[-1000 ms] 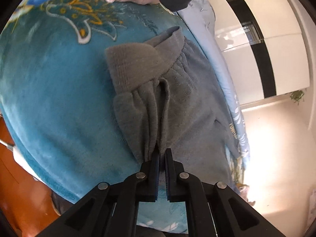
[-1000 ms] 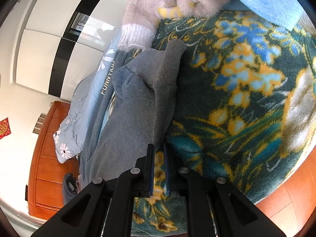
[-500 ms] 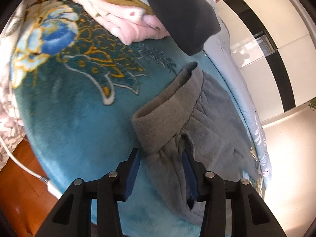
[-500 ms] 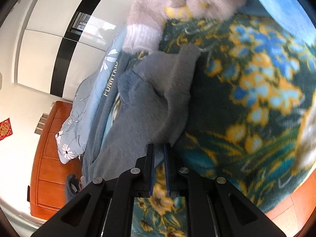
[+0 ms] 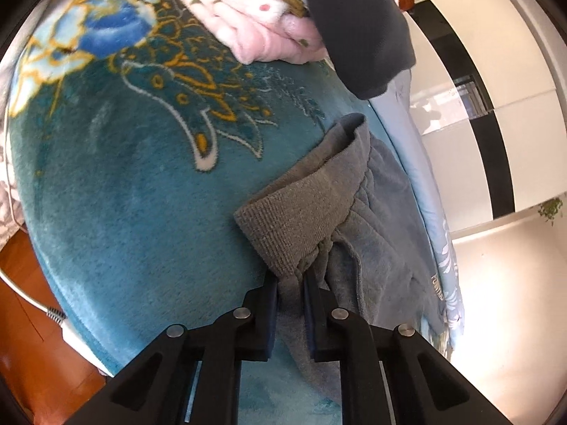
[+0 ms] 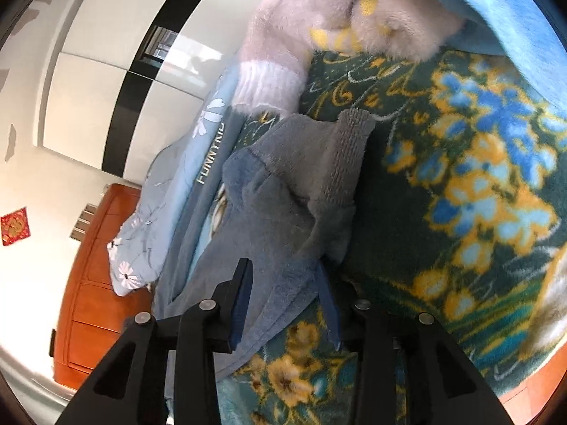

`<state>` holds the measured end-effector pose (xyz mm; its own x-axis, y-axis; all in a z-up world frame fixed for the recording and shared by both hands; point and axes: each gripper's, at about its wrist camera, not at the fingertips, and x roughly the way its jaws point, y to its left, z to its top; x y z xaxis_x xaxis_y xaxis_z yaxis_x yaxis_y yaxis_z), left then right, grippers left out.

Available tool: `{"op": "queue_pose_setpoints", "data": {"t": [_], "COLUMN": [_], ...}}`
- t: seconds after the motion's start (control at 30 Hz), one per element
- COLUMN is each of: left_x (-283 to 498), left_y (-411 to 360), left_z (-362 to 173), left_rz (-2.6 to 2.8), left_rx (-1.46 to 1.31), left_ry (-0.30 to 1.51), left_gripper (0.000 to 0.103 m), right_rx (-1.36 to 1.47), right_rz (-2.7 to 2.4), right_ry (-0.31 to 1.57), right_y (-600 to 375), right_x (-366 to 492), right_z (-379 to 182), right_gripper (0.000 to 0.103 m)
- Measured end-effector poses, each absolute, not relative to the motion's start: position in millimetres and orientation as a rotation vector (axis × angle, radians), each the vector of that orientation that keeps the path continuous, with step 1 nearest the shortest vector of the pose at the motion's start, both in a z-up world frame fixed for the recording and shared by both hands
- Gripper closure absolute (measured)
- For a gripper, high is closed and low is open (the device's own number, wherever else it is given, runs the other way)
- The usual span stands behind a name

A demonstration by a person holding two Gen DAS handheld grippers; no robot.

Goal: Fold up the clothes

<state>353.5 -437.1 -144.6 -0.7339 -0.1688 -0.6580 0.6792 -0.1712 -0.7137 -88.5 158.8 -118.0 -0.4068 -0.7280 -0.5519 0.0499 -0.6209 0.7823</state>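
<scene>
The grey garment (image 5: 358, 233) lies on the teal floral blanket (image 5: 134, 191), and everything else is placed against it. To its left, in the left wrist view, bare blanket runs out to the bed edge, where a white cable (image 5: 42, 304) hangs over the wooden floor (image 5: 21, 364). At the garment's near end, the left gripper (image 5: 290, 283) pinches a gathered bunch of fabric just below the ribbed cuff (image 5: 301, 219), its fingers narrow with cloth filling the gap. Beyond the garment sits a pink folded piece (image 5: 262, 32) with a dark cloth (image 5: 358, 24) beside it. In the right wrist view, the right gripper (image 6: 287, 283) straddles the grey garment's (image 6: 280, 198) near edge with fingers spread wide, fabric lying loose between them. A fluffy lilac garment (image 6: 319, 24) lies beyond it.
</scene>
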Motion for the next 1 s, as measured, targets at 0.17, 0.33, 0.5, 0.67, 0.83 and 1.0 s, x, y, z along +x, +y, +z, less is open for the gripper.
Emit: {"op": "queue_pose_setpoints", "data": {"t": [0.17, 0.33, 0.5, 0.67, 0.83, 1.0], "left_x": [346.5, 340.6, 312.3, 278.4, 270.5, 292.2], "left_y": [-437.3, -445.4, -457.4, -465.1, -462.6, -465.5], "left_z": [-140.5, -128.0, -87.4, -45.1, -55.9, -61.4], "left_rz": [-1.988, -2.058, -2.142, -2.253, -2.315, -2.264], "left_rx": [0.536, 0.366, 0.245, 0.224, 0.318, 0.329], "left_ry": [1.577, 1.765, 1.762, 1.646, 1.566, 1.607], "left_gripper": [0.091, 0.093, 0.093, 0.093, 0.093, 0.093], "right_rx": [1.331, 1.173, 0.907, 0.897, 1.001, 1.166], "right_rz": [-2.117, -2.096, -2.131, -2.224, -2.316, -2.374], "right_ry": [-0.854, -0.862, -0.819, -0.625, -0.445, -0.571], "right_y": [146.5, 137.6, 105.0, 47.6, 59.8, 112.9], "right_x": [-98.6, -111.3, -149.6, -183.2, -149.2, -105.6], "right_z": [-109.3, -72.9, 5.6, 49.0, 22.4, -31.1], "right_gripper": [0.092, 0.101, 0.101, 0.101, 0.101, 0.060]}}
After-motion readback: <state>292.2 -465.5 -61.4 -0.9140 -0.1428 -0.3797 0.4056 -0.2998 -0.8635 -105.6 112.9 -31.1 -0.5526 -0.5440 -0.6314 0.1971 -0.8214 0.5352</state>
